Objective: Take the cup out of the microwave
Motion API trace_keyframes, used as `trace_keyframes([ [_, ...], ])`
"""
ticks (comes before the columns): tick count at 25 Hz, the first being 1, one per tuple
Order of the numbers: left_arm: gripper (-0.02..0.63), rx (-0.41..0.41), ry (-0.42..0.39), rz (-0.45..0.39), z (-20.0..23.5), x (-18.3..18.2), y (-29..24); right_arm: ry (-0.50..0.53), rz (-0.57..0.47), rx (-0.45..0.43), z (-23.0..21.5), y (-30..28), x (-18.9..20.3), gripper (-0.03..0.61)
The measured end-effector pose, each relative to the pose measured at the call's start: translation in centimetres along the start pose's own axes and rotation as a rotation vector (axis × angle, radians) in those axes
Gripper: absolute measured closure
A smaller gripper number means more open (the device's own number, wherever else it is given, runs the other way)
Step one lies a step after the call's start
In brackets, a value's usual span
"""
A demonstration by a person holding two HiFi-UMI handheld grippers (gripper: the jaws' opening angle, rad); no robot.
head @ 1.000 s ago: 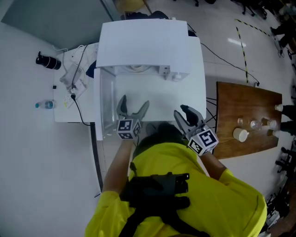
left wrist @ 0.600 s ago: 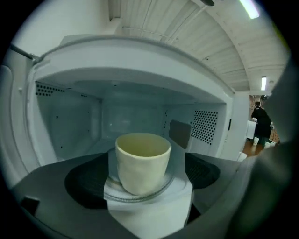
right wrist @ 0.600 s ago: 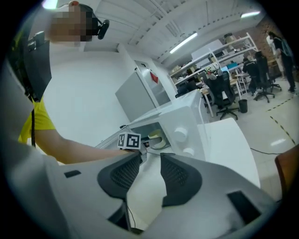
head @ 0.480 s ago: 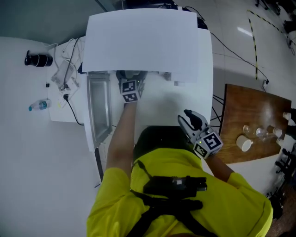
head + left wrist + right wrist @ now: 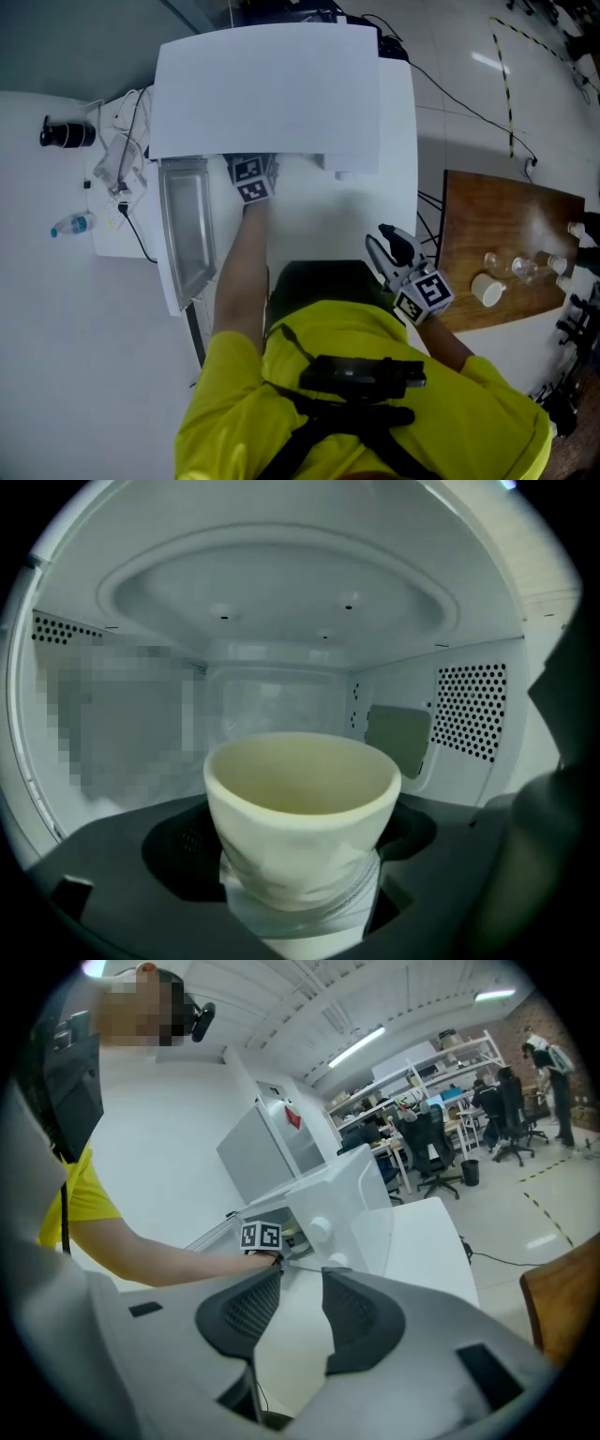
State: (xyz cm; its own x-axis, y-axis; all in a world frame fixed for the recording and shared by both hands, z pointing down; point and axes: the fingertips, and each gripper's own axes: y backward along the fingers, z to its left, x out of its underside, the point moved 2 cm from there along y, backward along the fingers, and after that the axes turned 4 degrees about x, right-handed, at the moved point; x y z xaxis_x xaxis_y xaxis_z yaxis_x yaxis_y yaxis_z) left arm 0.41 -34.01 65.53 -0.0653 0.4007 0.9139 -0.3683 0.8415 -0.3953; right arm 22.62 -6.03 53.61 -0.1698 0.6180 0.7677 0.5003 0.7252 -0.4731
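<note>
Claw, left [image 5: 249, 178]: my arm reaches into the microwave. The jaws are spread, one on each side of the cup; I cannot tell whether the pads touch it.
Claw, right [image 5: 300, 1279]: held low by my chest, clear of the microwave. The jaws are a narrow gap apart and grip nothing.
Microwave [image 5: 267, 84]: white, standing on the white bench in front of me. The left claw's view looks into its lit cavity, with perforated panels on the side walls.
White bench [image 5: 398, 159]: carries the microwave, with bare top to the right of it.
Wood bench [image 5: 497, 216]: off to my right, apart from the white one, with a few small vessels near its far edge.
Door [image 5: 186, 225]: swung open on the left side of the microwave.
Cup [image 5: 300, 799]: cream, upright and empty, inside the microwave cavity, right between my left claw's jaws.
Bottle [image 5: 70, 225]: small, lying on its side on the surface left of the microwave, near some cables.
</note>
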Motion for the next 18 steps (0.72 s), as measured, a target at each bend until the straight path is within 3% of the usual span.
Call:
trace_keyframes([
  [8,0.169,0.020,0.014,-0.068,-1.1,-0.3,4.6,0.015,-0.014,0.005,-0.4,0.0,-0.7,0.433],
  [15,0.169,0.025,0.075,-0.059,-4.2,1.7,14.9,0.035,-0.028,-0.054,2.1,-1.8,-1.8,0.433],
  [18,0.169,0.042,0.079,-0.055,-5.4,0.4,19.9,0.061,-0.034,-0.095,3.8,-2.5,-2.4,0.433],
])
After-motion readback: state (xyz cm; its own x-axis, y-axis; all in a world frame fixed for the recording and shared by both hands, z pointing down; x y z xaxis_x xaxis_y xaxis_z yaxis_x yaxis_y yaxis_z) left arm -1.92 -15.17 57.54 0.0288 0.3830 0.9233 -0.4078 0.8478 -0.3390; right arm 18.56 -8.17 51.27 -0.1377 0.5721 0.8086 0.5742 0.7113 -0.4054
